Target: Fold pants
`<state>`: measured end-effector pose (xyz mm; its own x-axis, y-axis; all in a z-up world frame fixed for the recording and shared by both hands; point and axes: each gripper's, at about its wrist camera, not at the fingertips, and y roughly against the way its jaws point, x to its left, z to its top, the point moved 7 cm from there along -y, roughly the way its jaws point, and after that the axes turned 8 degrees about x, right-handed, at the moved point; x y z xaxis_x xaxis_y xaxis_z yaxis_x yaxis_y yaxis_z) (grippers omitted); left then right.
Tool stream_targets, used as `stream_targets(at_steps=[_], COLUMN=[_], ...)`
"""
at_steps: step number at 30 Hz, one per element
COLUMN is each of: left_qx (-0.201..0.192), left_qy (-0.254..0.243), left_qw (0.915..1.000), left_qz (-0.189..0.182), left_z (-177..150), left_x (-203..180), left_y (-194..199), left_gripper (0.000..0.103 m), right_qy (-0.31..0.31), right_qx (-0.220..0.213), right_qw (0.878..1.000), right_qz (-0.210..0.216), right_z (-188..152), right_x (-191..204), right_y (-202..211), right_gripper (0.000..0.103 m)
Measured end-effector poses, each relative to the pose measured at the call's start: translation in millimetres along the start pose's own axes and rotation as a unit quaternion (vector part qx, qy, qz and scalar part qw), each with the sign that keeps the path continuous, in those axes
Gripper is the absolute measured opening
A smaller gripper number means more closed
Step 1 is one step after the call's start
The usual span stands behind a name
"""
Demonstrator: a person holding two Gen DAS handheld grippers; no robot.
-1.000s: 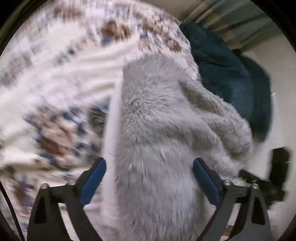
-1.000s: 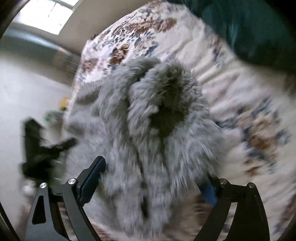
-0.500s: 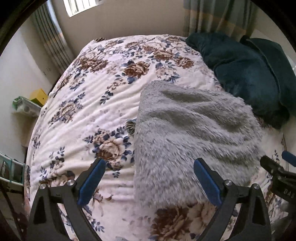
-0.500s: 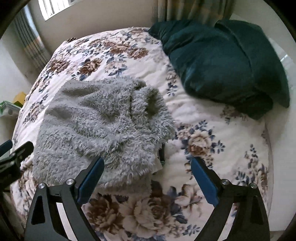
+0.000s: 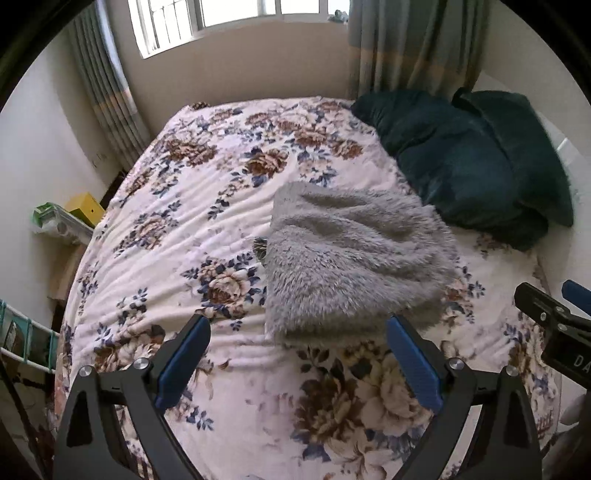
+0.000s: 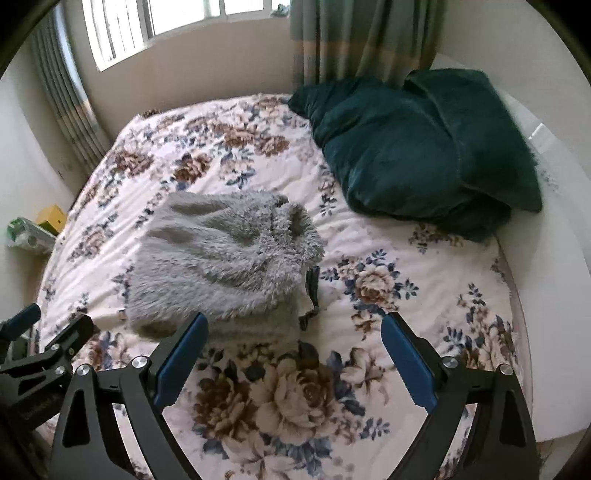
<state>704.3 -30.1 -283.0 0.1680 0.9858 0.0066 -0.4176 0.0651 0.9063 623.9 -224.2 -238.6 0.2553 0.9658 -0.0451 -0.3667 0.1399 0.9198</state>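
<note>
The fluffy grey pants [image 5: 354, 262] lie folded in a compact bundle on the floral bedspread [image 5: 184, 221]; they also show in the right wrist view [image 6: 225, 258], with a dark strap sticking out at the bundle's right edge. My left gripper [image 5: 299, 358] is open and empty, held above the bed just in front of the bundle. My right gripper [image 6: 293, 358] is open and empty, in front of and to the right of the bundle. Each gripper shows at the edge of the other's view.
Dark teal pillows [image 6: 417, 147] are piled at the bed's far right. Curtains and a window [image 5: 240, 14] stand behind the bed. A yellow box [image 5: 85, 208] and clutter sit on the floor left of the bed. A white bed edge [image 6: 546, 258] runs along the right.
Both grippers have let go of the pants and pulled back and up from them. The bundle now lies still on the bedspread, and the whole bed has come into view.
</note>
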Motion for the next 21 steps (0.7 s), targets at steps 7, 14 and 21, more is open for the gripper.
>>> stream_targets(at_steps=[7, 14, 21], left_qx=[-0.05, -0.093, -0.119], left_qy=[-0.016, -0.004, 0.01], left_qw=[0.9986, 0.9955, 0.9927], left_qz=[-0.002, -0.015, -0.017], left_z=[-44.4, -99.6, -160.2], left_x=[-0.1, 4.9, 10.7], left_y=[94.9, 188.3, 276.1], left_gripper=[0.098, 0.098, 0.098], right_qy=[0.001, -0.003, 0.004], right_qx=[-0.044, -0.086, -0.114], right_qw=[0.999, 0.996, 0.994], right_qz=[0.0, 0.001, 0.001], right_z=[-60.5, -129.4, -204.7], right_x=[0.1, -6.7, -7.2], right_y=[100.2, 206.3, 311.3], right_gripper=[0.097, 0.097, 0.097])
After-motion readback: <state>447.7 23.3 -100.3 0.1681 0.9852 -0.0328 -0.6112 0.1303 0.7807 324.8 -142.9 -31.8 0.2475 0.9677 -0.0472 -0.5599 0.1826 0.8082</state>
